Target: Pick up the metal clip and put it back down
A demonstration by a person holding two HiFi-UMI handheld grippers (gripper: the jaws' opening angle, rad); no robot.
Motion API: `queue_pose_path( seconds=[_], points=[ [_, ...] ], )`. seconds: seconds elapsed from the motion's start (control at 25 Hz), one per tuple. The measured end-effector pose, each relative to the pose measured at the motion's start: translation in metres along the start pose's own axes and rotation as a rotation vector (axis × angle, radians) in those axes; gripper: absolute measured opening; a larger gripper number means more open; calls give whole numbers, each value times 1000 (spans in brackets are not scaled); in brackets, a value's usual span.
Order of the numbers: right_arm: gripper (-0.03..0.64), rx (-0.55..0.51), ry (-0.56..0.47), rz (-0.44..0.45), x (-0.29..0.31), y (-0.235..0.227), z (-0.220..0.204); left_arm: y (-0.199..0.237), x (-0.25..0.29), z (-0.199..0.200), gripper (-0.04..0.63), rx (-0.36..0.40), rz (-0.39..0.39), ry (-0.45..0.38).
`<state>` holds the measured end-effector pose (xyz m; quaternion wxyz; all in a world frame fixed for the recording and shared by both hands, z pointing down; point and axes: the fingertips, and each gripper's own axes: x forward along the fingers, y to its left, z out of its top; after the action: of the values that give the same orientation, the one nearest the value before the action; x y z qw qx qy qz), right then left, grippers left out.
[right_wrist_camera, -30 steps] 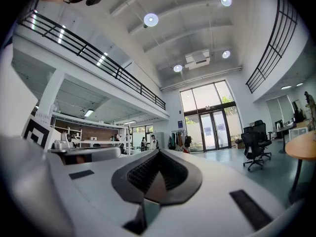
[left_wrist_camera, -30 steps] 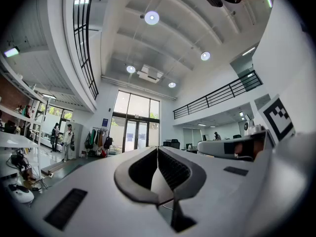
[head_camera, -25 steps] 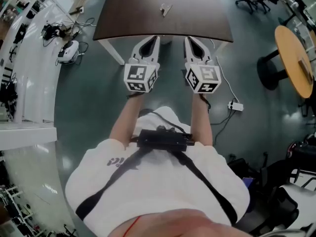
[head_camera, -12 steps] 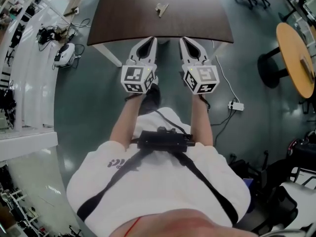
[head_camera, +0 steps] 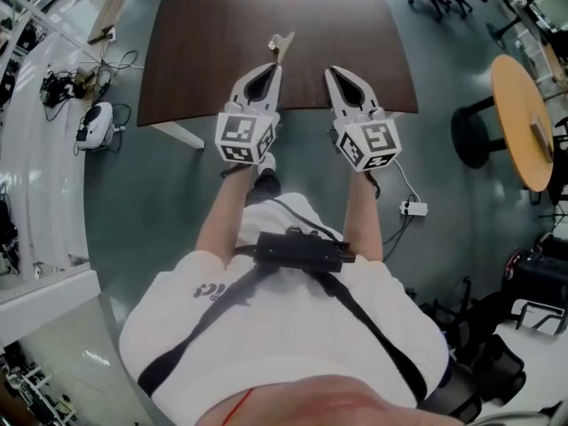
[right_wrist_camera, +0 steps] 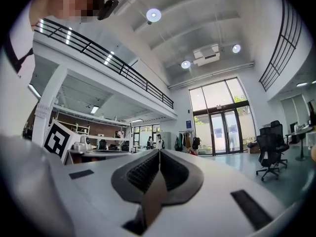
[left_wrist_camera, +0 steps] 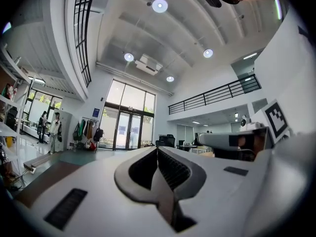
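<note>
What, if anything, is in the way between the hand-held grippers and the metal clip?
Nothing visible. The metal clip lies alone on the dark table, just beyond the closed left hand-held gripper in the head view. The right hand-held gripper, also closed, has only bare tabletop between it and the clip.

Head view steeply down over table [head_camera: 213, 51], gripper views level, facing outward

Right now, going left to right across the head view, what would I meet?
A white device on the floor → left hand-held gripper → right hand-held gripper → power strip → round wooden table.
</note>
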<state>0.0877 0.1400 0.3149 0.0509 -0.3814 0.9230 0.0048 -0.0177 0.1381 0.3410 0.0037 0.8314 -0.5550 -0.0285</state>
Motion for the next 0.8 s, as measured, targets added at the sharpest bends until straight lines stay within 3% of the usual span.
queue_pose_path(
  seconds=[0.4,0.6,0.8],
  points=[
    [9,-97,67,32,154,-99,-9,138,122,-9,14,-38,-36,32],
    [49,-218,203,87,205,-139,-32,184,153,-28,14,-71,-41,66],
    [49,-341,359,223,249,-175,-68,201,185,-51,15,-91,-25,102]
  ],
)
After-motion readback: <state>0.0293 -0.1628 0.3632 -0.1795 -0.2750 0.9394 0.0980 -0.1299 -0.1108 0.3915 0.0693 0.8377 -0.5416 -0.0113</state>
